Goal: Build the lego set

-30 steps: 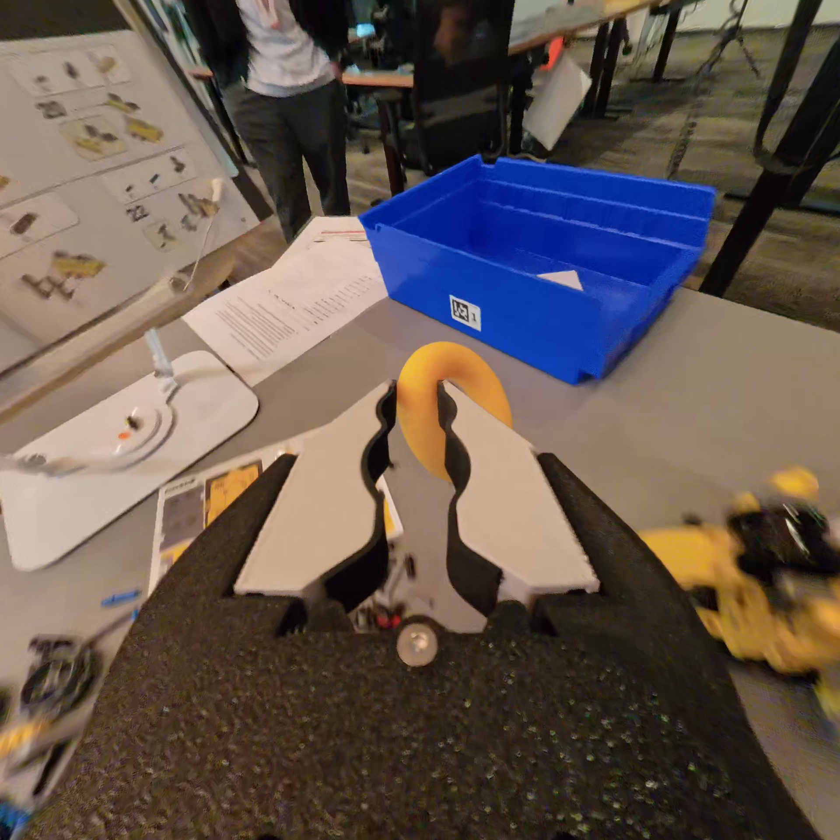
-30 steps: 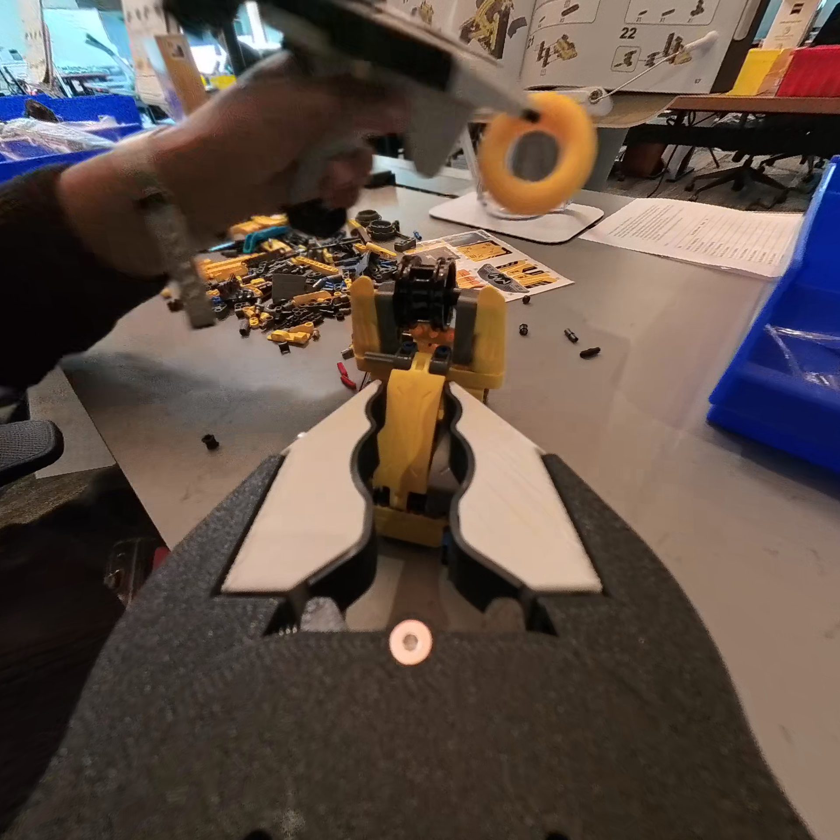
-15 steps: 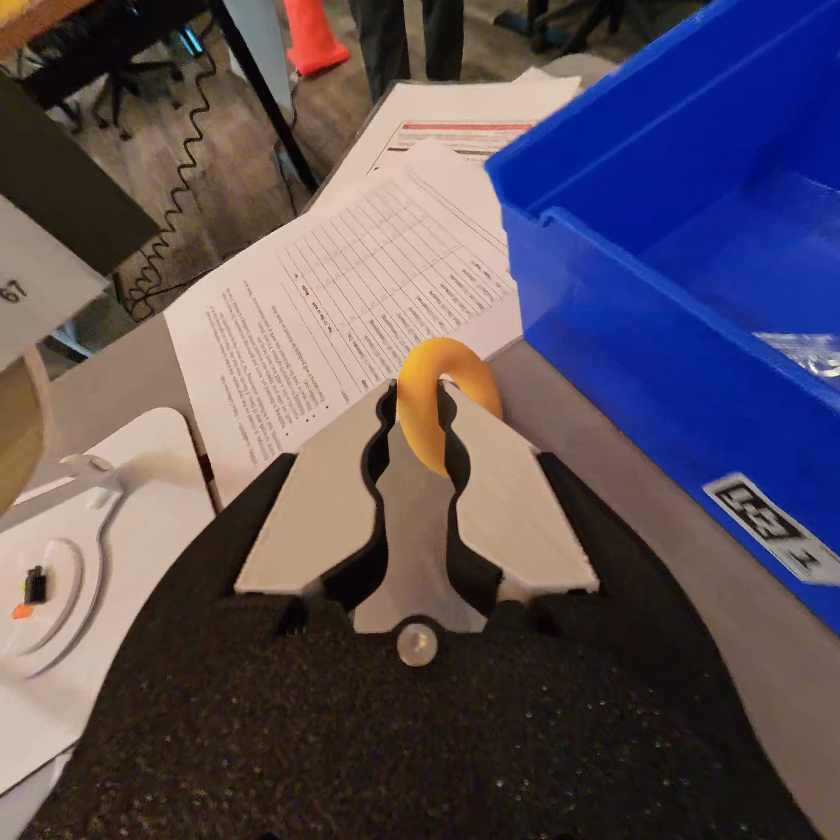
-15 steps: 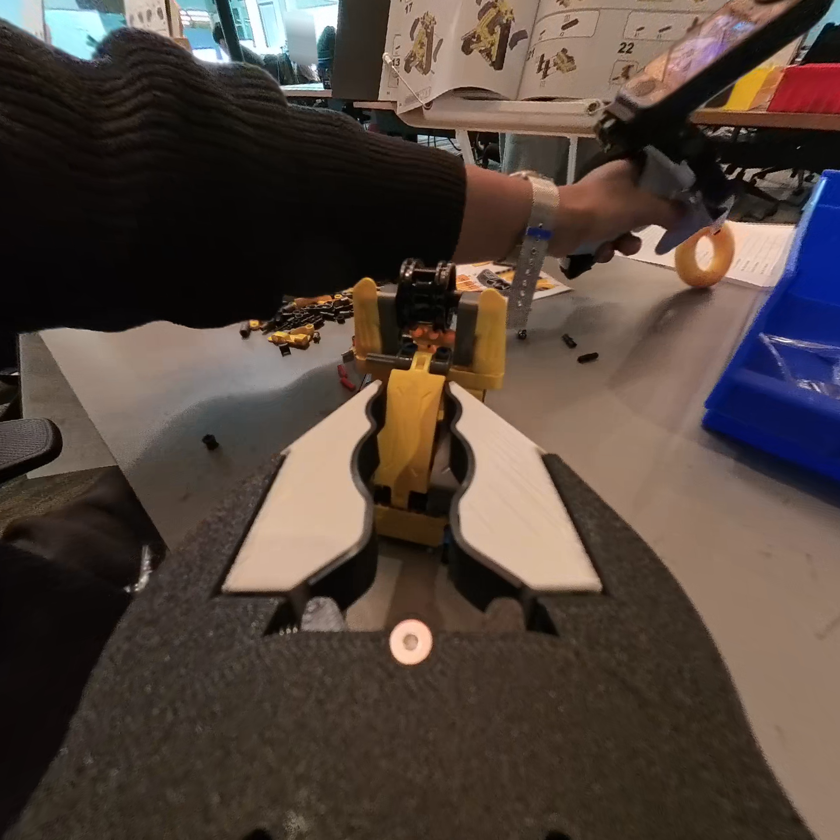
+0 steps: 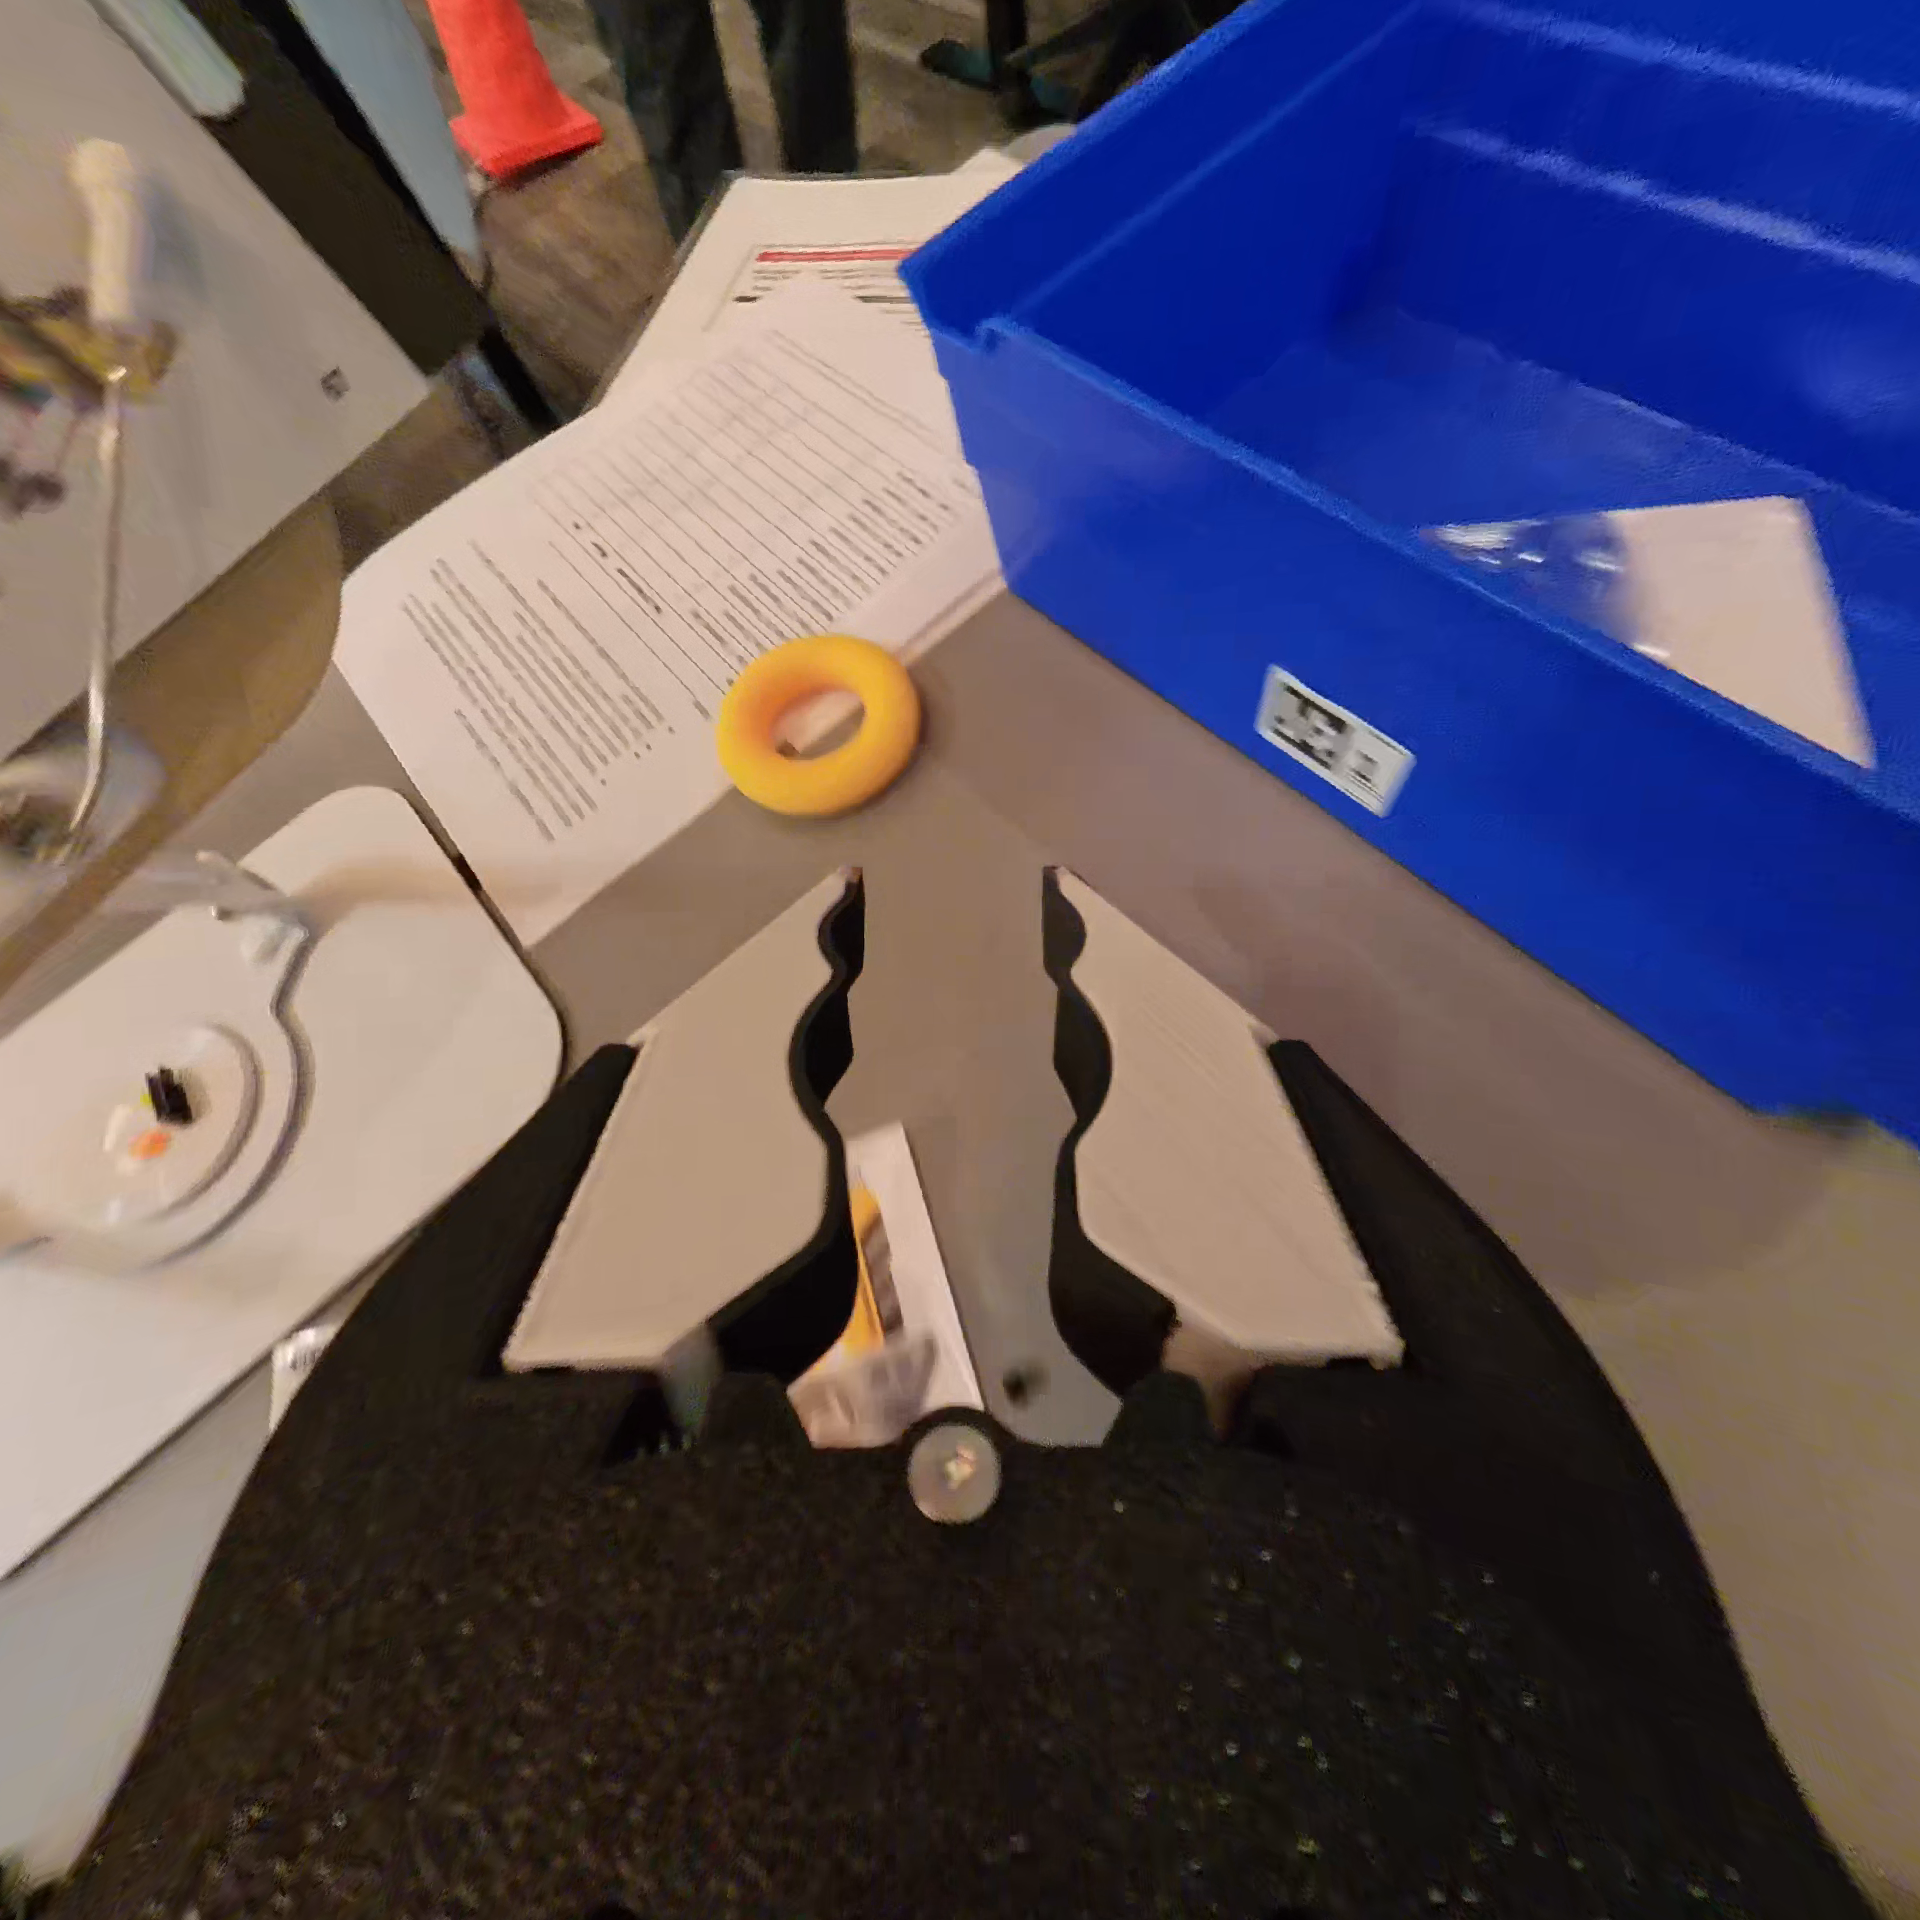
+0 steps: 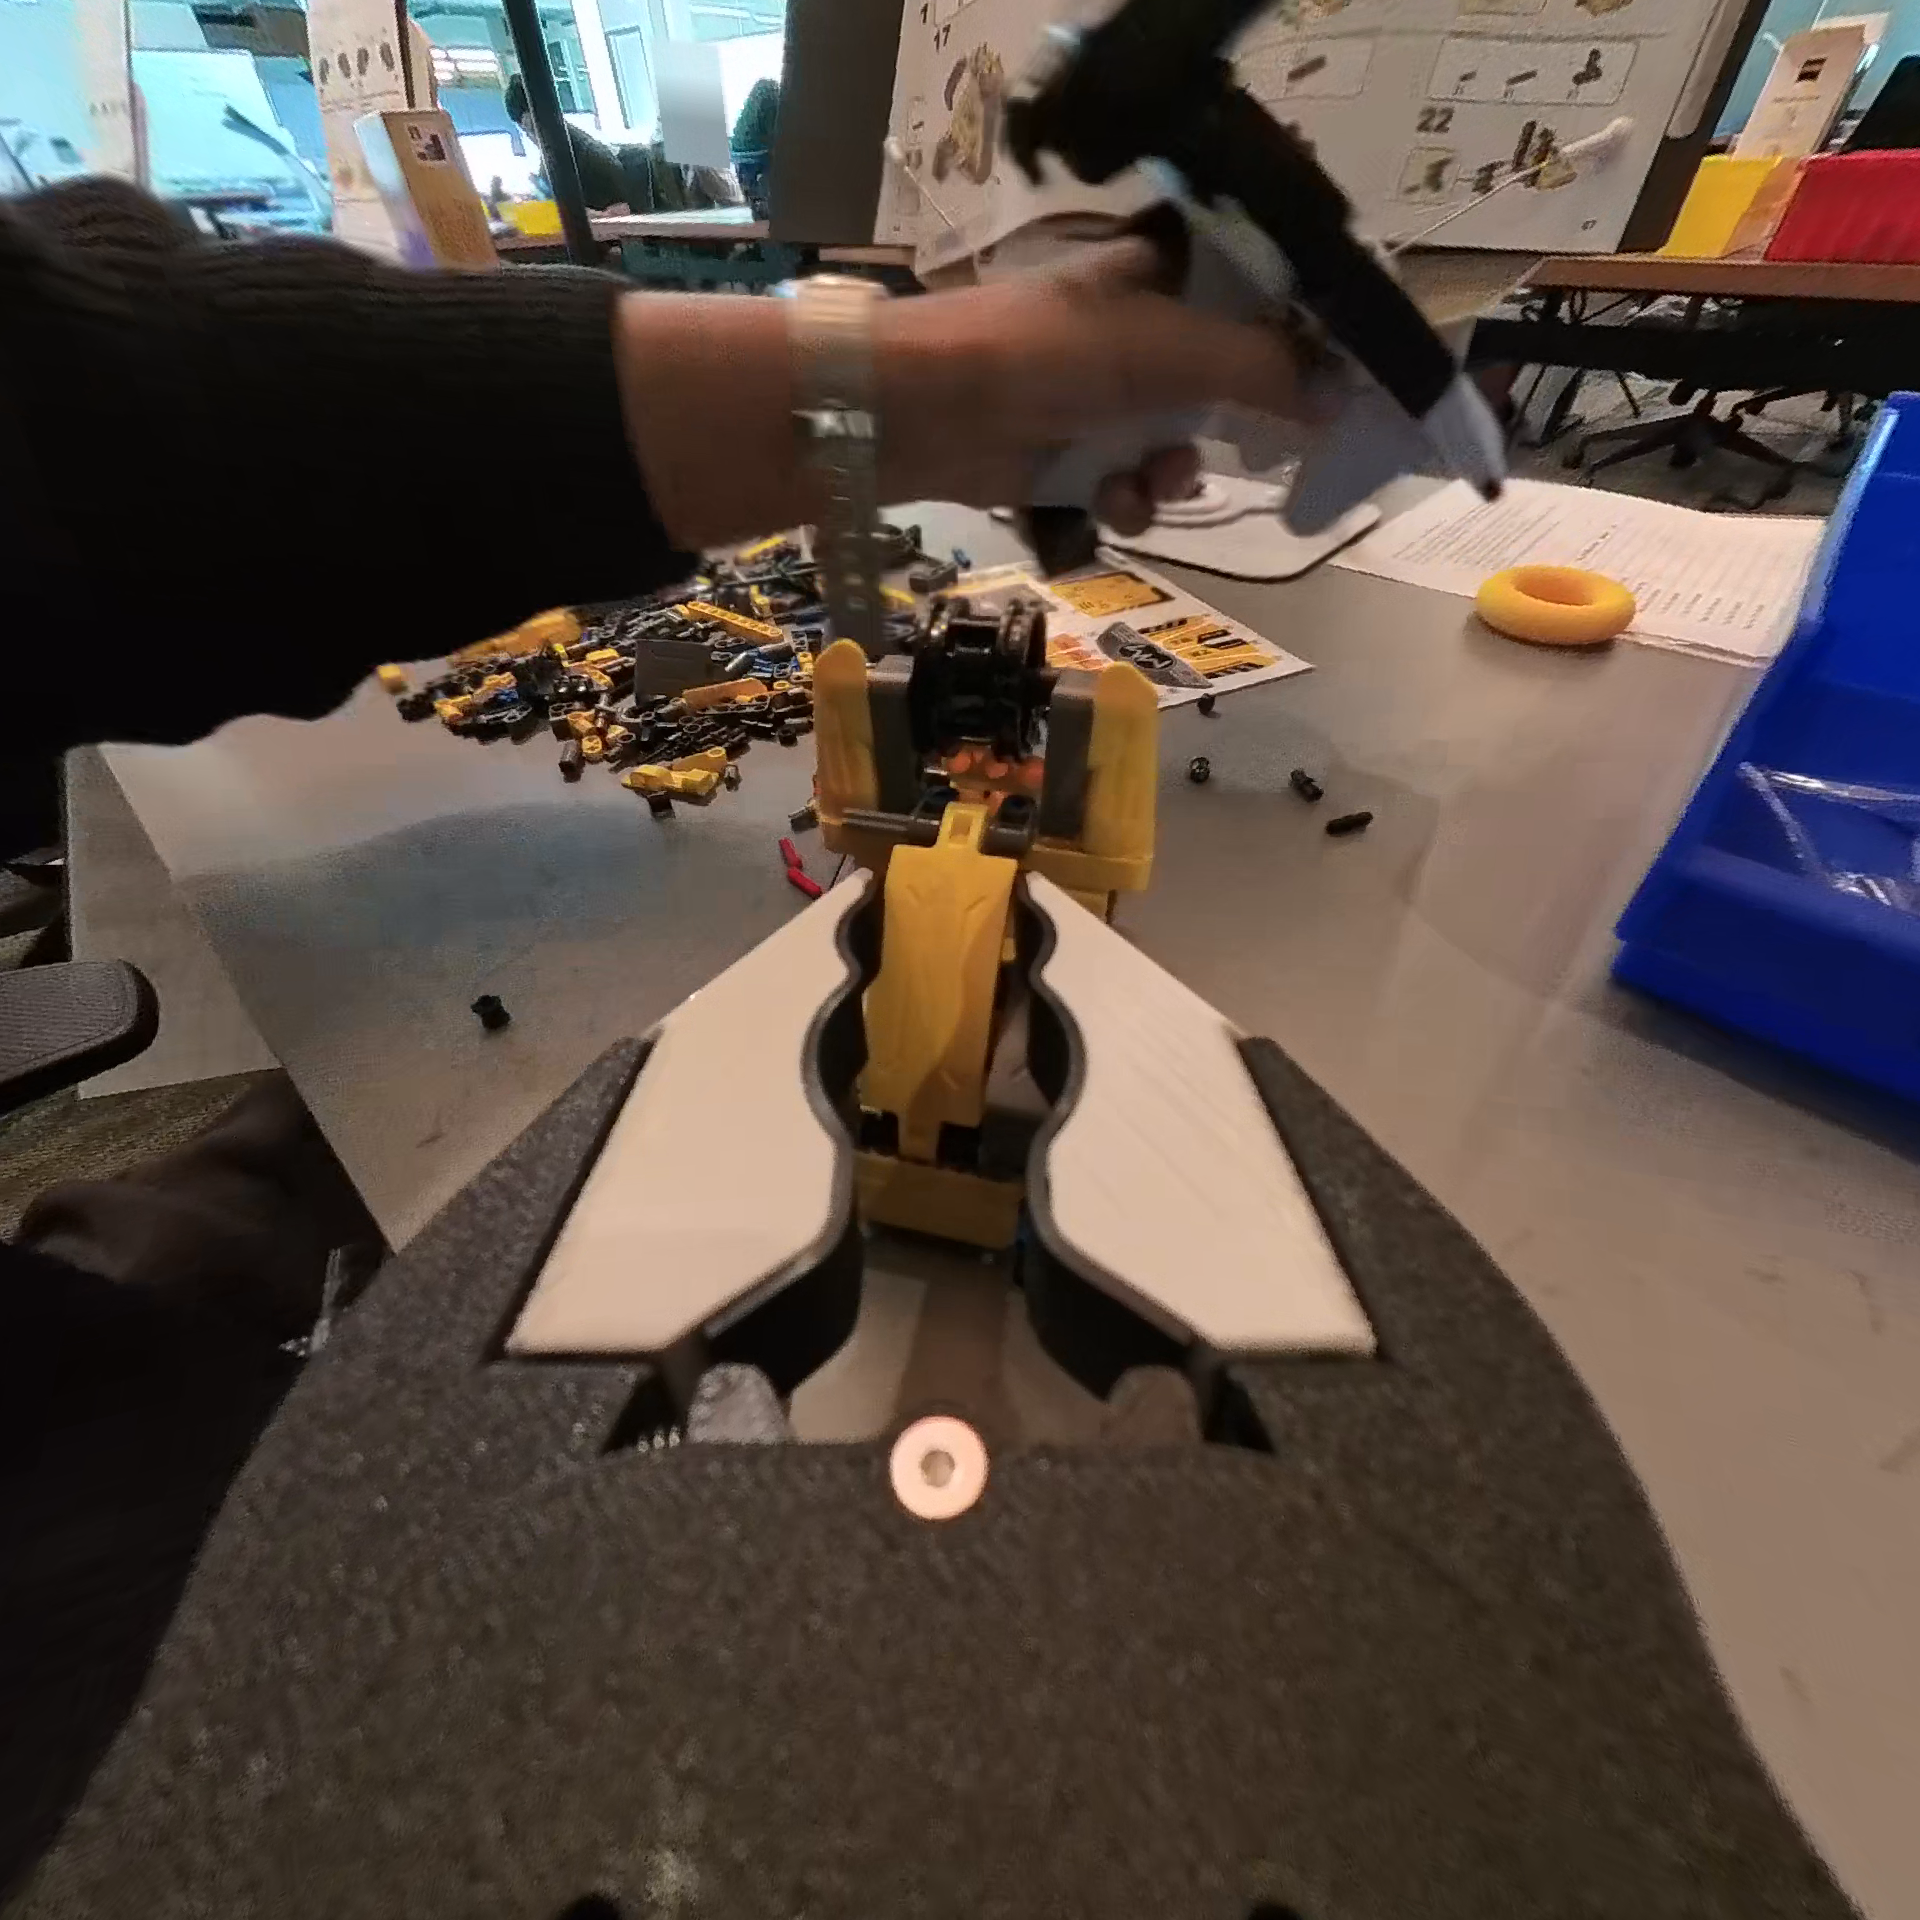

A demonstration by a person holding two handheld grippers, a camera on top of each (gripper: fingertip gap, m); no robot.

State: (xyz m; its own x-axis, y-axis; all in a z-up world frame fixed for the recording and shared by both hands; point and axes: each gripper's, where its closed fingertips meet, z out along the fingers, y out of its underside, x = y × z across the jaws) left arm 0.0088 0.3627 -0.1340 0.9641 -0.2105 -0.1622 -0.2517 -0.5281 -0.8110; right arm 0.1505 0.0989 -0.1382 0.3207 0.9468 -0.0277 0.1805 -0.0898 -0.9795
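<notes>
A yellow ring (image 5: pixel 819 724) lies flat on the grey table, half on a printed sheet (image 5: pixel 644 613), just left of the blue bin (image 5: pixel 1351 540). My left gripper (image 5: pixel 951 883) is open and empty, a little back from and above the ring. In the right wrist view the ring (image 6: pixel 1554 605) lies at the far right, with the left gripper (image 6: pixel 1382 343) raised over it in a hand. My right gripper (image 6: pixel 948 894) is shut on a yellow and black brick-built model (image 6: pixel 982 790), holding it upright above the table.
A pile of loose yellow and black building pieces (image 6: pixel 623 686) lies far left on the table, by an instruction leaflet (image 6: pixel 1164 634). A white stand base (image 5: pixel 208 1122) holds up an instruction booklet (image 6: pixel 1455 114). The blue bin (image 6: pixel 1787 831) holds clear bags. Small black pins (image 6: pixel 1309 790) lie scattered. The left gripper's tips are roughly 30 centimeters from the right gripper's.
My left gripper has opened and let go of the yellow ring, which now lies flat on the sheet's edge; the gripper has pulled back and up. My right gripper still holds the model in place.
</notes>
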